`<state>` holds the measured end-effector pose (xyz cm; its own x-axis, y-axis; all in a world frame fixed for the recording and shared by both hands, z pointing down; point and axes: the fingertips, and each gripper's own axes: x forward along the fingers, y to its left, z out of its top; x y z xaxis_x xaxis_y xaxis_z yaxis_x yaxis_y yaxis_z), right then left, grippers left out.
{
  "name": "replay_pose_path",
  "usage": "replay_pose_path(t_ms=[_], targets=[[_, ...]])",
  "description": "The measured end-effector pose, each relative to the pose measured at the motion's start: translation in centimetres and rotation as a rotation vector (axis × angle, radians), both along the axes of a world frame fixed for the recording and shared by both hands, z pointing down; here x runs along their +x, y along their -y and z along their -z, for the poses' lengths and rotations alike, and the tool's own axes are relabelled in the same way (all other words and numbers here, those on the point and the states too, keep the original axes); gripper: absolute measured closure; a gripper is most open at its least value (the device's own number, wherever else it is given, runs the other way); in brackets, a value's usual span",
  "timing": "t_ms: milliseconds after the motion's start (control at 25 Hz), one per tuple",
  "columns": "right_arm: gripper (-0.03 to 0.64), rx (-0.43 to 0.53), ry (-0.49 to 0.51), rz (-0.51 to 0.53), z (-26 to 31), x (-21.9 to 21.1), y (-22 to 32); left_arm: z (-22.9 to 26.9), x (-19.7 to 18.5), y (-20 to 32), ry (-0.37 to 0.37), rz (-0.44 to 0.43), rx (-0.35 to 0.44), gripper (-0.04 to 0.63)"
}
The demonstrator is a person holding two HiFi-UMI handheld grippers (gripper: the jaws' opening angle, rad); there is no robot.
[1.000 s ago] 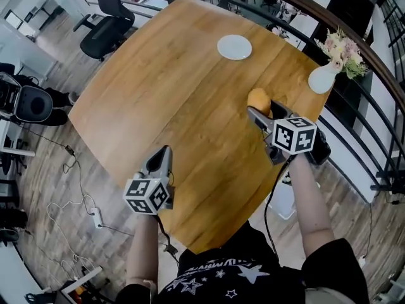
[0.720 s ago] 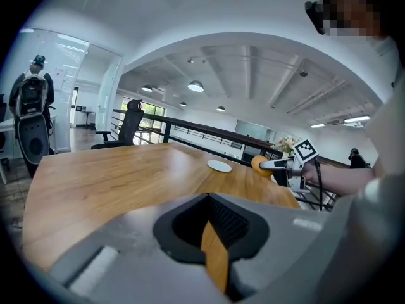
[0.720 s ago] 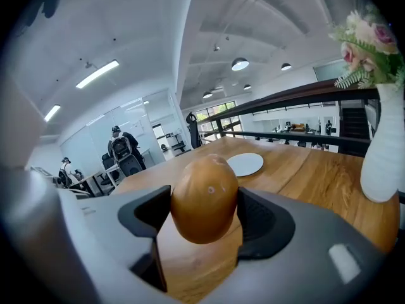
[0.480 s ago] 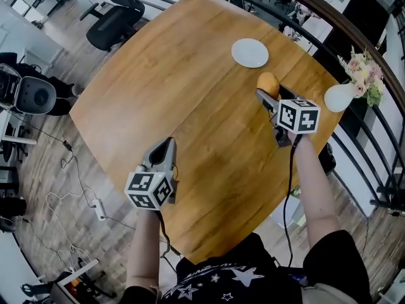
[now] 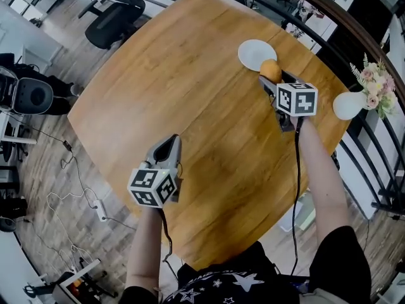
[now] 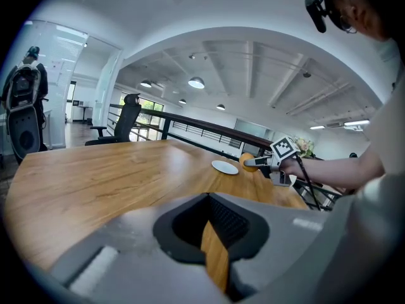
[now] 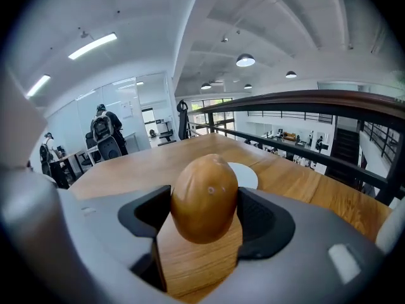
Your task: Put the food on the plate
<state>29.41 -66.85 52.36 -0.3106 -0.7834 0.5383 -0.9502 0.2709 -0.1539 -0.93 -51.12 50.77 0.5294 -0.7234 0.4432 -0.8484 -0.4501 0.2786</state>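
A brown, egg-shaped piece of food (image 5: 271,70) (image 7: 204,198) is clamped between the jaws of my right gripper (image 5: 272,76) (image 7: 204,215), lifted above the wooden table (image 5: 158,87). It hangs at the near right edge of the small white plate (image 5: 255,54) (image 7: 248,175), which lies at the table's far side. My left gripper (image 5: 166,149) (image 6: 215,258) hovers over the near left part of the table, jaws together and nothing in them. The left gripper view also shows the plate (image 6: 224,167) and the food (image 6: 245,161) far off.
A white vase with flowers (image 5: 354,103) stands at the table's right edge, close to my right gripper. A curved railing (image 5: 329,24) runs behind the table. An office chair (image 5: 117,18) stands beyond the far left corner. Cables lie on the floor at the left.
My right gripper has carried the food away from me across the table to the plate's edge. The left gripper has barely moved.
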Motion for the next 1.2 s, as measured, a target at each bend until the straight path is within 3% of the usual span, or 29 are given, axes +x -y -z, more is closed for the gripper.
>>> replay_pose_path(t_ms=[200,640,1200], targets=[[0.282,-0.013,-0.057,0.027,-1.3,-0.1,3.7,-0.6,0.6,1.7,0.009,-0.008,-0.002,0.594],[0.282,-0.093,-0.137,-0.015,-4.5,1.5,10.1,-2.3,0.6,3.7,0.025,-0.012,-0.020,0.594],[0.279,-0.174,-0.278,0.021,-6.6,0.4,11.7,-3.5,0.1,3.7,0.004,0.009,-0.042,0.594]])
